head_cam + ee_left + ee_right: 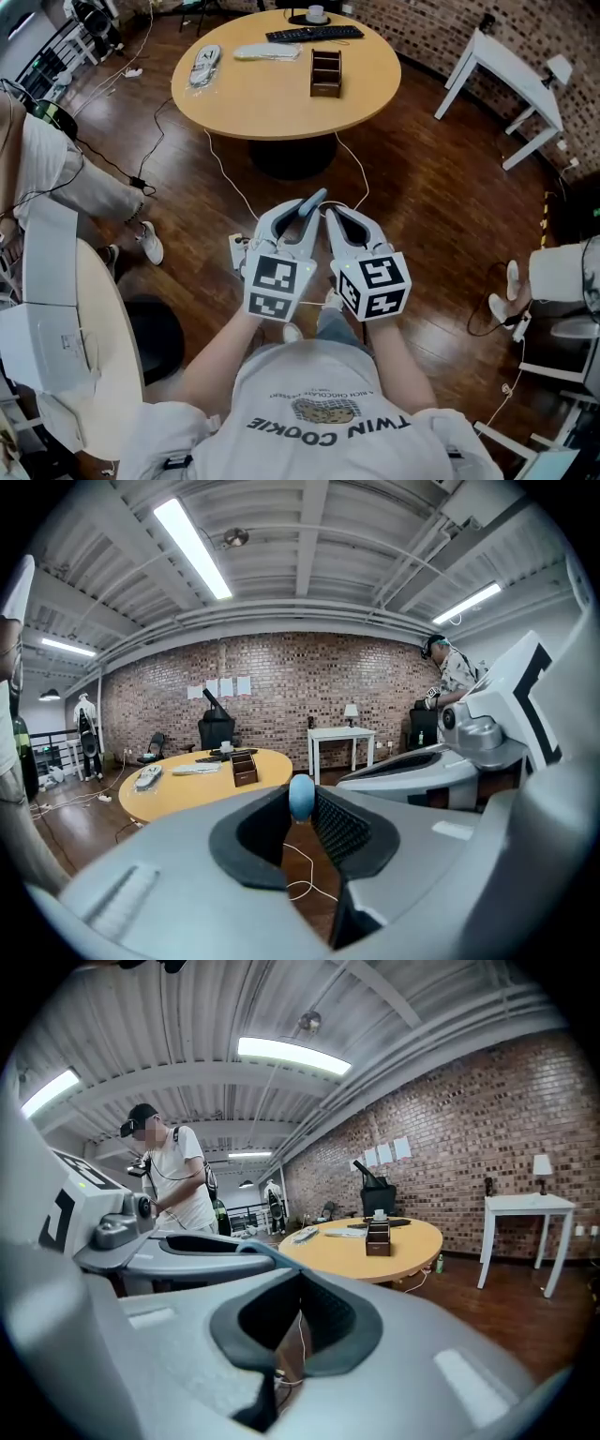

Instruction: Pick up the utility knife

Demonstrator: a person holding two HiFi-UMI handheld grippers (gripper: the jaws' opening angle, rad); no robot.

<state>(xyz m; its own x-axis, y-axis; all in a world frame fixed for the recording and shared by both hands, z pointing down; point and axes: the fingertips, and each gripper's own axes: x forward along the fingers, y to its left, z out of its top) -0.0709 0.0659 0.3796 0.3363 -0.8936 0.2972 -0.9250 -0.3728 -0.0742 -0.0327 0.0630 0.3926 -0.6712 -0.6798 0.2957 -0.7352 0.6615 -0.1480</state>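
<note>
I hold both grippers side by side at chest height over the wooden floor, pointing toward a round table (281, 103). My left gripper (314, 200) is shut on a slim blue-grey thing, seemingly the utility knife (310, 202). Its rounded blue end (301, 797) sticks up between the black pads in the left gripper view. From the right gripper view it shows as a blue strip (265, 1251) along the left gripper. My right gripper (330, 213) sits close beside it. Its tips (300, 1283) meet with nothing between them.
The round table carries a keyboard (314, 35), a wooden box (325, 73), a bagged item (204, 66) and a white object (267, 52). Cables and a power strip (239, 253) lie on the floor. A white table (511, 70) stands right, a seated person (56, 178) left.
</note>
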